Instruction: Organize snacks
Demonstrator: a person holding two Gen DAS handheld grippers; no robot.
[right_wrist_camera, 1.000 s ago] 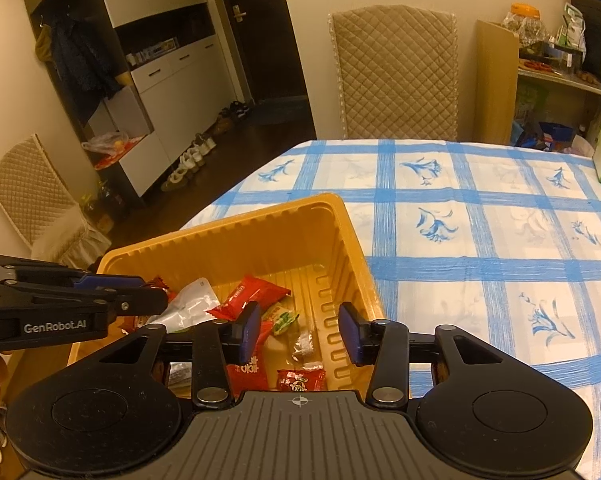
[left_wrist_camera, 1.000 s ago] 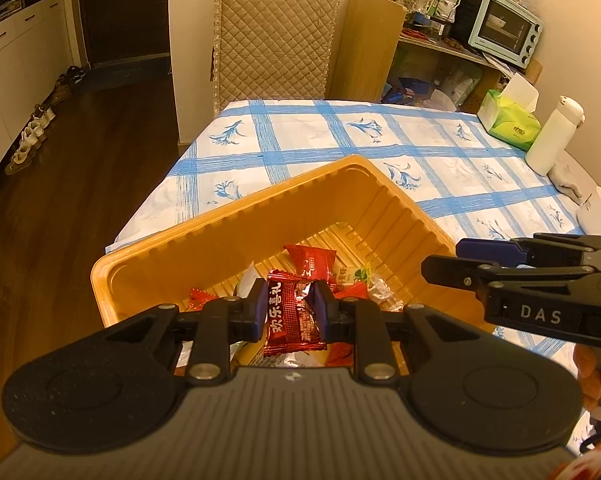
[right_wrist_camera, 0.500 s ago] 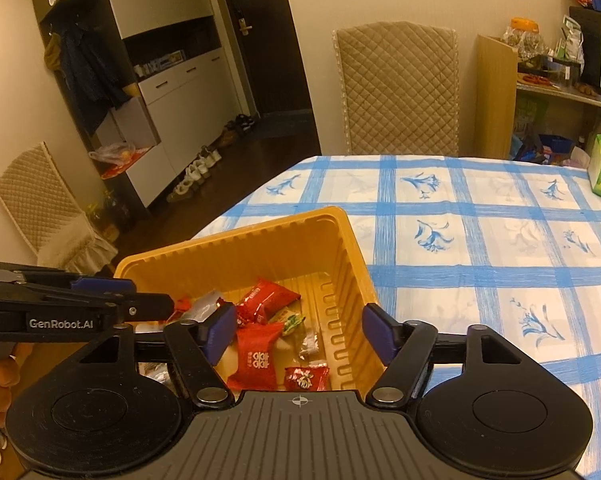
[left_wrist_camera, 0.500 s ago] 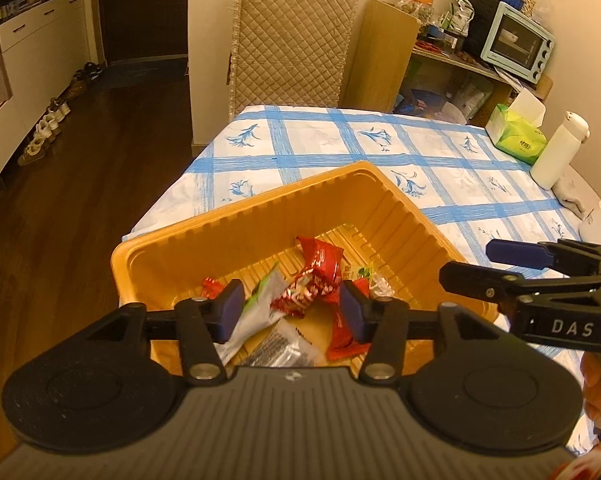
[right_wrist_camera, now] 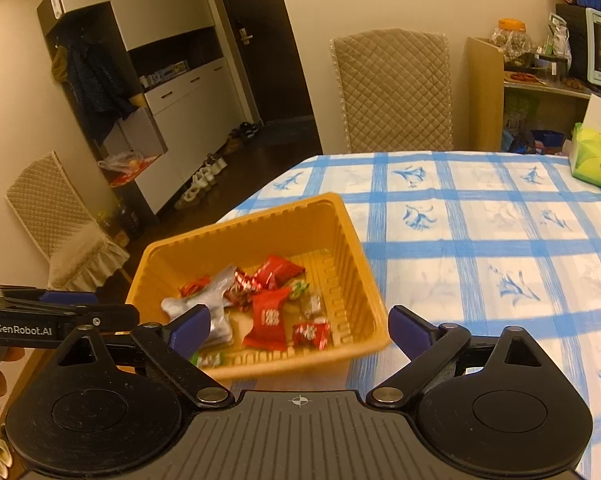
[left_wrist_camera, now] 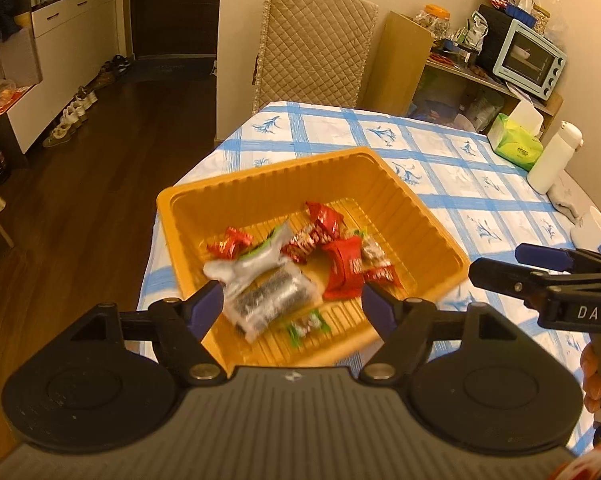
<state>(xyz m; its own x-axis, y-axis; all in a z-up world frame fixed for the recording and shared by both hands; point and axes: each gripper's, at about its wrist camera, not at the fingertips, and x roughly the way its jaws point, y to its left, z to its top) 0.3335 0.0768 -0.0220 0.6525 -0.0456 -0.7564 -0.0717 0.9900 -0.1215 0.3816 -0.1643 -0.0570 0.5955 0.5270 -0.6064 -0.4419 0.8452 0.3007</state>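
An orange plastic tray (left_wrist_camera: 260,196) (right_wrist_camera: 340,240) sits at the near corner of the table. It holds several wrapped snacks: red packets (left_wrist_camera: 346,266) (right_wrist_camera: 268,316), a clear pack of dark biscuits (left_wrist_camera: 270,300) and a silvery bag (right_wrist_camera: 208,300). My left gripper (left_wrist_camera: 292,304) hovers above the tray's near side, its jaws opening with nothing pressed between them. My right gripper (right_wrist_camera: 298,330) hangs over the tray's near right corner, jaws opening wide and holding nothing. Each gripper shows at the edge of the other's view.
The table wears a blue-checked cloth (right_wrist_camera: 480,240). A green tissue box (left_wrist_camera: 518,146), a white bottle (left_wrist_camera: 552,160) and a white cup (left_wrist_camera: 590,230) stand at its far right. A quilted chair (left_wrist_camera: 312,48) is behind it; the table edge drops to dark floor at left.
The left gripper let go of a red snack packet, which now lies in the tray. Both grippers opened and drew back and up from the tray.
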